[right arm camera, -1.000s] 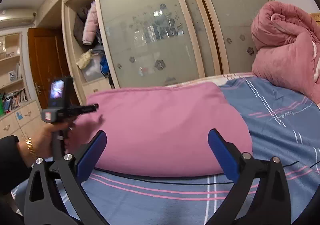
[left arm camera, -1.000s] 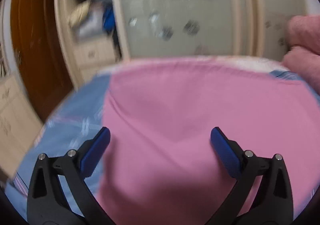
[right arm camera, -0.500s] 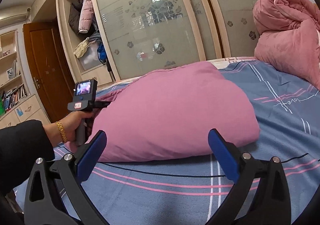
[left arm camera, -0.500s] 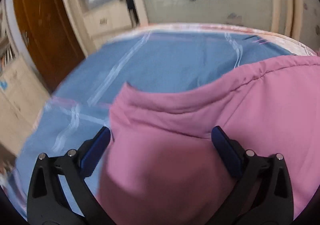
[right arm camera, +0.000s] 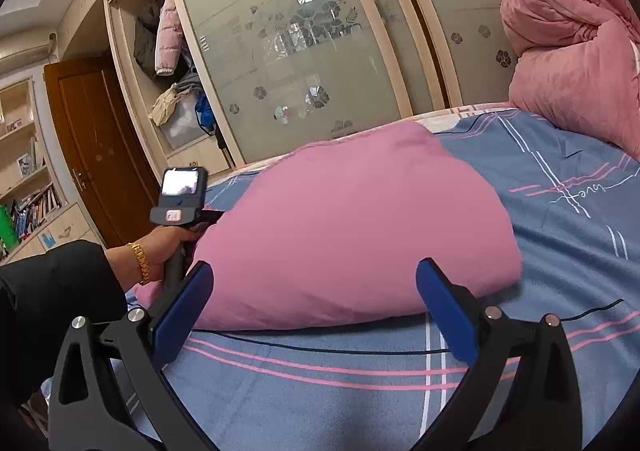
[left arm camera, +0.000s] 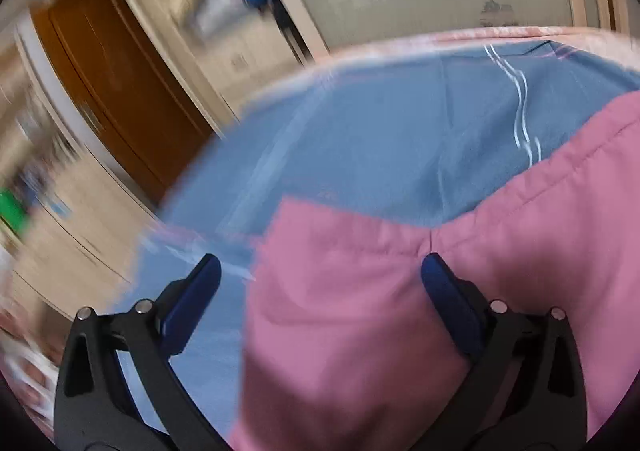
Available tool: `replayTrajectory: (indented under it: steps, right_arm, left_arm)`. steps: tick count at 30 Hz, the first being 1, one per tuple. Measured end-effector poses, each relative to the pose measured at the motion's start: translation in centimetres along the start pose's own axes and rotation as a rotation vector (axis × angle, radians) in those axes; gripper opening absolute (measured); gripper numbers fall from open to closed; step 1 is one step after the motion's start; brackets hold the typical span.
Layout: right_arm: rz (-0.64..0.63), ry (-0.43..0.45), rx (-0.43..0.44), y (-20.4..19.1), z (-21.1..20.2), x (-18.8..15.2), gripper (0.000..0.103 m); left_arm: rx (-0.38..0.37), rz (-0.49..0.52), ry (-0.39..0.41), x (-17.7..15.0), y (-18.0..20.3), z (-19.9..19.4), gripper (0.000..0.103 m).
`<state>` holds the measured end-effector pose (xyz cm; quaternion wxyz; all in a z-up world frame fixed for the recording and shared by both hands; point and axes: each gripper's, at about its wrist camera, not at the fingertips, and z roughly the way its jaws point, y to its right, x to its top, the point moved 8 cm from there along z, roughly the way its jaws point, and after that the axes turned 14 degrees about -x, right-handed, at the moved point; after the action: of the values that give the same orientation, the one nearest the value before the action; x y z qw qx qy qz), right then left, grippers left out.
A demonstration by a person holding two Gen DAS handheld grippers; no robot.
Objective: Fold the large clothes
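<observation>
While a folded pink cotton garment (right arm camera: pixel 352 235) lies on the blue striped bedsheet (right arm camera: pixel 560 235), left gripper (left arm camera: pixel 320 283) spread wide over its corner, right gripper (right arm camera: pixel 314 291) wide apart, empty, just short of its near edge.

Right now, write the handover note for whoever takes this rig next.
Left gripper: open, holding nothing, pink cloth lying between its fingers at the garment's left end.
Right gripper: open, empty, over the blue bedsheet just short of the garment's near edge.
Pink garment: a puffy, partly folded bundle on the bed; a stitched seam shows in the left wrist view.
Pink quilt: rolled up at the far right, untouched.
Left: flatten and finish the fold.
</observation>
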<state>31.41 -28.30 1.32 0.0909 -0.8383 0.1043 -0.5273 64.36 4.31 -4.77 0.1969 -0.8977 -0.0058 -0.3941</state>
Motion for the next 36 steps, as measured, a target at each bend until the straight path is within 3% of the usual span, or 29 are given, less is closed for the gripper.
replayTrajectory:
  steps: [1, 2, 3, 5, 6, 8, 11, 13, 14, 16, 18, 20, 21, 25, 28, 30, 33, 36]
  right_arm:
    - [0.01, 0.001, -0.002, 0.3, 0.0, 0.1, 0.101]
    - [0.017, 0.001, -0.004, 0.5, -0.1, 0.2, 0.101]
    - [0.029, 0.003, -0.007, 0.8, -0.2, 0.3, 0.101]
    - [0.046, 0.01, -0.017, 1.6, -0.4, 0.7, 0.101]
    - [0.052, 0.02, -0.028, 2.1, -0.7, 0.9, 0.101]
    - [0.057, 0.04, -0.053, 3.3, -1.1, 1.3, 0.101]
    - [0.078, 0.06, -0.092, 5.4, -1.6, 2.0, 0.101]
    - [0.104, 0.07, -0.11, 7.0, -1.9, 2.4, 0.101]
    - [0.117, 0.077, -0.122, 7.8, -2.1, 2.7, 0.101]
    - [0.132, 0.087, -0.143, 9.3, -2.5, 3.2, 0.101]
    - [0.142, 0.095, -0.162, 10.4, -2.7, 3.6, 0.101]
    - [0.161, 0.1, -0.165, 11.1, -2.9, 3.9, 0.101]
    - [0.167, 0.102, -0.164, 11.4, -3.0, 4.0, 0.101]
    - [0.161, 0.107, -0.176, 11.5, -2.9, 4.0, 0.102]
    - [0.134, 0.093, -0.17, 10.3, -2.3, 3.5, 0.102]
    - [0.102, 0.08, -0.167, 9.0, -1.9, 2.9, 0.102]
    - [0.047, 0.064, -0.156, 6.4, -1.3, 2.0, 0.102]
    - [-0.001, 0.03, -0.129, 3.0, 0.2, 1.0, 0.102]
  left_arm:
    - [0.038, -0.013, 0.048, 1.0, 0.1, -1.8, 0.101]
    - [0.02, -0.059, 0.106, 2.3, 0.5, -3.9, 0.101]
    - [-0.046, -0.112, 0.152, 3.4, 1.5, -5.7, 0.101]
    - [-0.249, -0.165, 0.205, 5.7, 6.1, -9.8, 0.101]
    - [-0.296, -0.152, 0.217, 6.3, 8.1, -11.0, 0.101]
    - [-0.453, -0.05, 0.217, 7.1, 15.6, -14.5, 0.101]
    - [-0.678, 0.107, 0.177, 5.6, 26.6, -18.1, 0.101]
    - [-0.74, 0.199, 0.135, 3.2, 32.9, -18.6, 0.101]
    - [-0.735, 0.239, 0.107, 1.9, 35.1, -18.1, 0.101]
    - [-0.603, 0.34, 0.086, -0.9, 38.1, -15.7, 0.101]
    - [-0.571, 0.368, 0.098, -1.8, 38.9, -15.1, 0.101]
    - [-0.616, 0.33, 0.12, -1.1, 38.0, -16.1, 0.101]
    - [-0.684, 0.279, 0.156, -0.4, 36.4, -17.9, 0.101]
    - [-0.778, 0.083, 0.347, -1.8, 25.5, -25.7, 0.101]
    - [-0.766, 0.063, 0.381, -7.8, 17.2, -29.4, 0.101]
    - [-0.741, 0.049, 0.377, -11.6, 12.6, -29.6, 0.101]
    - [-0.685, -0.035, 0.375, -18.9, 5.1, -29.6, 0.101]
    - [-0.621, -0.157, 0.404, -23.2, -0.5, -29.4, 0.101]
